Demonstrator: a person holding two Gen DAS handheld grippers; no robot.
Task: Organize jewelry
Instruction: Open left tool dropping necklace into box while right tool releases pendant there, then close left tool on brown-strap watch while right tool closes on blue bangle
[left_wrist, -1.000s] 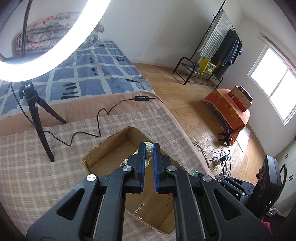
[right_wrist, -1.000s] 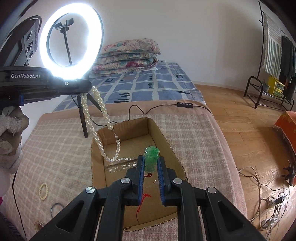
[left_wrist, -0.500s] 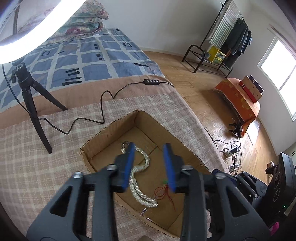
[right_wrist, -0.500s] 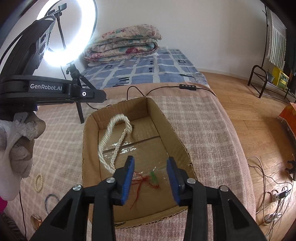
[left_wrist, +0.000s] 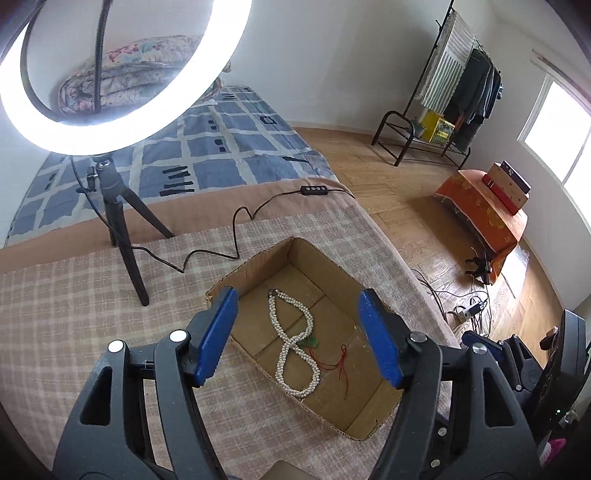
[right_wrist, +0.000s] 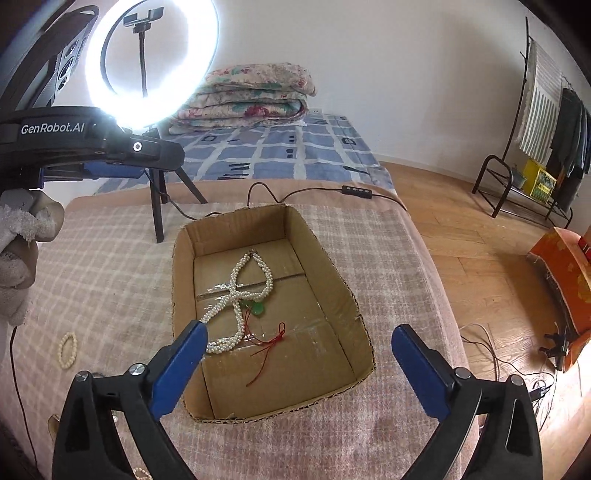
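Note:
An open cardboard box (right_wrist: 343, 291) (left_wrist: 258, 260) sits on the checked blanket. A white pearl necklace (right_wrist: 236, 295) (left_wrist: 293, 343) lies on its floor. A green pendant (right_wrist: 257, 308) (left_wrist: 312, 342) on a red cord (right_wrist: 273, 343) (left_wrist: 341, 363) lies beside it. My right gripper (right_wrist: 297, 343) is open wide and empty above the box's near end. My left gripper (left_wrist: 299, 314) is open wide and empty above the box; its body shows in the right wrist view (right_wrist: 88, 147).
A ring light on a black tripod (left_wrist: 122, 221) (right_wrist: 155, 199) stands behind the box, its cable (left_wrist: 236, 218) running across the blanket. A small bead bracelet (right_wrist: 67, 349) and other small pieces lie on the blanket at the left. The bed edge drops to wooden floor at the right.
Both grippers have opened: the left dropped the pearl necklace, the right dropped the green pendant. Both pieces now lie in the box. Both grippers have pulled back and opened wider.

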